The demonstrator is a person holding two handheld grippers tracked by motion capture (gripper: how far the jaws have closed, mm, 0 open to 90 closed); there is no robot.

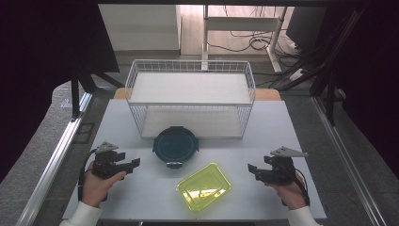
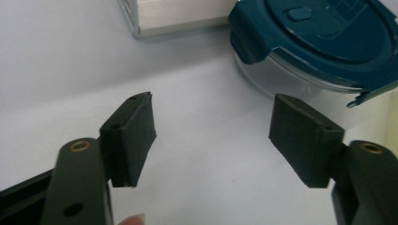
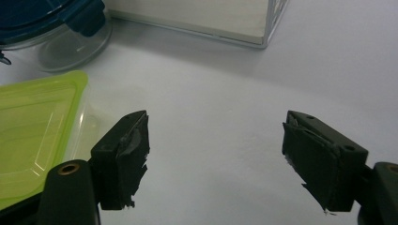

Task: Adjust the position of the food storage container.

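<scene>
The round container [image 2: 324, 47] is seen ahead-right of the left gripper [image 2: 211, 136] (jaws apart, nothing between); its clear wall is revealed in the left gripper view.

A lab: a framed white table [image 1: 141, 197], dark curtains [image 1: 42, 56] either side, loose cables [image 1: 244, 42] on the floor.
</scene>
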